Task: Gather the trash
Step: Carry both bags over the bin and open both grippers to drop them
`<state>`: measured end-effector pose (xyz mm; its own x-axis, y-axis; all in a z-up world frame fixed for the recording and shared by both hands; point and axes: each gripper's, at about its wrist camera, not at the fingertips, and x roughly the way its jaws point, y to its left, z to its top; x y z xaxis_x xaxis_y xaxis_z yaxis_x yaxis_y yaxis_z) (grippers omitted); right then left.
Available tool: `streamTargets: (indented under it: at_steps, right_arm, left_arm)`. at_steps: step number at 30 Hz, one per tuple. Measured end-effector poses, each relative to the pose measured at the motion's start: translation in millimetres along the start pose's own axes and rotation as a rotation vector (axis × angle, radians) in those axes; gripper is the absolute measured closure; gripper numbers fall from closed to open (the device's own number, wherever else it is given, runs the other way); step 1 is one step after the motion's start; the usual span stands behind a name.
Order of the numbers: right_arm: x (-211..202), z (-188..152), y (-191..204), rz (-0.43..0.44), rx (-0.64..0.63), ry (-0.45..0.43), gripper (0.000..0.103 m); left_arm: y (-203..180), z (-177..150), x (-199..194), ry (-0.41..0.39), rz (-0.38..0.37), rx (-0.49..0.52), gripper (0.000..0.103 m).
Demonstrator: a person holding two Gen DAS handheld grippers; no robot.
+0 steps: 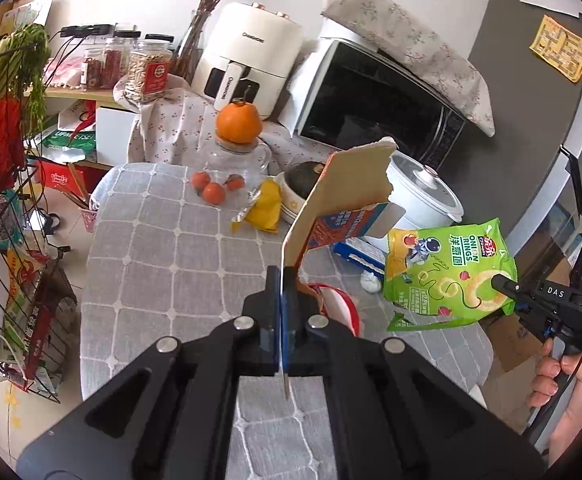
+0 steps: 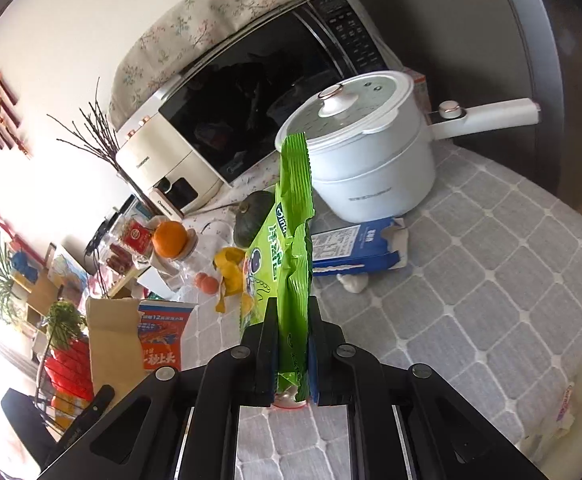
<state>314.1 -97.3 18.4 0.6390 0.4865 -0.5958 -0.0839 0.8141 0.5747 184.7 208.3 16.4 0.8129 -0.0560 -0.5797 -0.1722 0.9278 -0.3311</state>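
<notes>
Two pieces of trash are in our grip at once, so we judge the step in hand to be the carry: both are lifted clear of the grey quilted tablecloth (image 1: 163, 248) and neither is dropped anywhere yet. Our left gripper (image 1: 283, 300) has its fingers pressed together on the lower edge of a torn brown-and-red cardboard box flap (image 1: 343, 188), which stands up and away beyond the fingertips. Our right gripper (image 2: 293, 344) pinches one crumpled green onion-ring snack bag (image 2: 291, 240), which rises edge-on straight ahead of the pads.

No bin shows in either view, so the next move, as we judge it, calls for turning both hands toward wherever the trash goes and keeping both pinches firm, since the light bag and the thin flap could slip.

Counting what lies on the table beyond the fingers: one opened blue carton (image 2: 357, 248) lying flat, one white crumpled tissue (image 2: 351, 282) just beside it, one yellow wrapper (image 1: 265, 206), and one strip of red-and-white packaging (image 1: 339, 304) just past our left fingertips. These four look like remaining trash. Three small orange fruits (image 1: 215, 188) and one large orange (image 1: 238, 122) on a glass jar look like keepers, as does the one white lidded electric pot (image 2: 361, 148)
</notes>
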Motion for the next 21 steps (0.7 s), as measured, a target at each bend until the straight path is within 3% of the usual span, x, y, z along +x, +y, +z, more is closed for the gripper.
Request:
streamTargets:
  at_steps: [11,21]
  right_arm:
    - [-104.3,-22.8,-90.8,-0.106,-0.048,-0.028,0.091]
    - [-171.3,-56.3,-151.0,-0.226,-0.095,-0.105,0.091]
  left_arm:
    - [-81.0,-63.4,-14.7,0.077,-0.093,0.123,0.102]
    - [-138.3,-111.0,-6.5,0.161,-0.199,0.199,0.102]
